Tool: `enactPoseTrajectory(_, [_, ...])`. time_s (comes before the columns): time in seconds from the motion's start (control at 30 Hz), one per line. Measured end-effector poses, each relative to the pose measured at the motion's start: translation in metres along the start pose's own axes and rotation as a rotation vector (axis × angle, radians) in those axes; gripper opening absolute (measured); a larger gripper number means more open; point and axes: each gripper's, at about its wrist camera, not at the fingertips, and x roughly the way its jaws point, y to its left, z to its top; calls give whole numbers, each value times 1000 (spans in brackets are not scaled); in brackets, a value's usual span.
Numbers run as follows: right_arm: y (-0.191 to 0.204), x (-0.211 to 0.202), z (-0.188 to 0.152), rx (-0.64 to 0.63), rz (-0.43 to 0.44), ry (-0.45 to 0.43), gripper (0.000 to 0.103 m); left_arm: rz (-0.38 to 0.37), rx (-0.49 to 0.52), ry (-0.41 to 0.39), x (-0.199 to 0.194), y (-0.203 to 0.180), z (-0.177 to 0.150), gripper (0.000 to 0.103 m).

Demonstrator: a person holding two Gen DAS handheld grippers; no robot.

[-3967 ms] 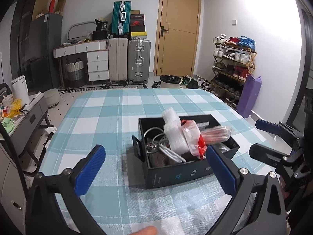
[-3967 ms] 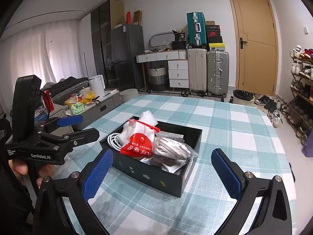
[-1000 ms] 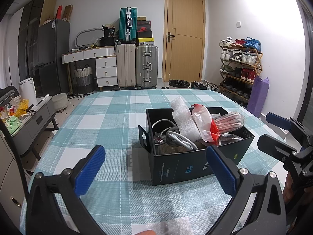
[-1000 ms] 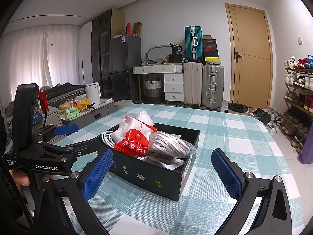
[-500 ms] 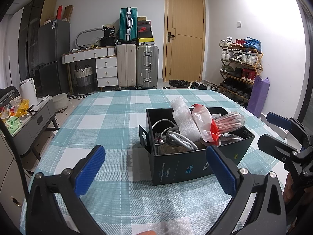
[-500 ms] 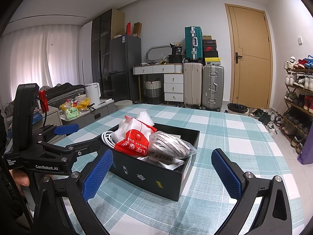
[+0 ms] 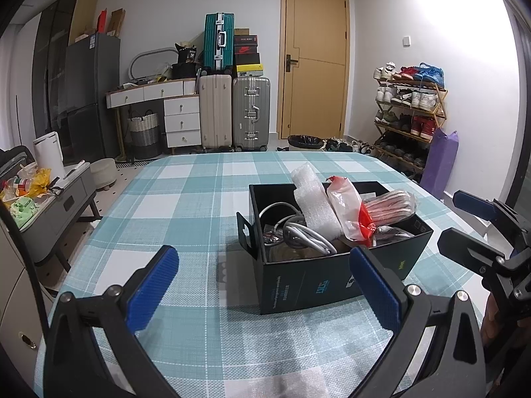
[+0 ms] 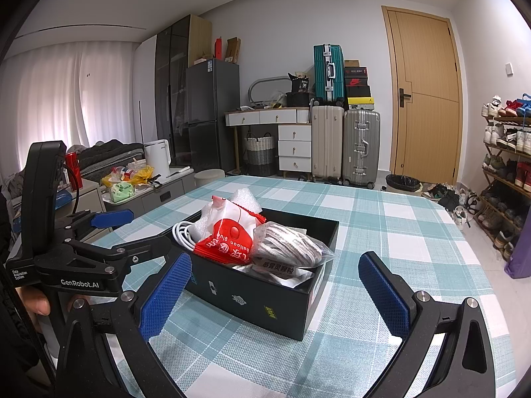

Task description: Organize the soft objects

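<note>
While fingers [image 7: 152,280] gape, box [image 7: 332,275] lies diagonally.

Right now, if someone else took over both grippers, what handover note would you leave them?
Left gripper: open, empty, held short of the box.
Right gripper: open, empty, also short of the box.
The black box sits on the checked tablecloth, heaped with a white foam sheet, a red-and-white packet, a clear bag of striped fabric and white cable.
Done: nothing visibly taken out or sorted.
Left: everything; the top packet looks easiest first.
</note>
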Motion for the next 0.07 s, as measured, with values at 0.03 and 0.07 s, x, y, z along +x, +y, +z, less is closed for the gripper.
enactPoseTrajectory(0.03, [0,0,0,0,0,0,102,4,-1,-1,0,1,0,103])
enactPoseTrajectory(0.07, [0,0,0,0,-1,0,102,4,-2,0,-1,2,0,103])
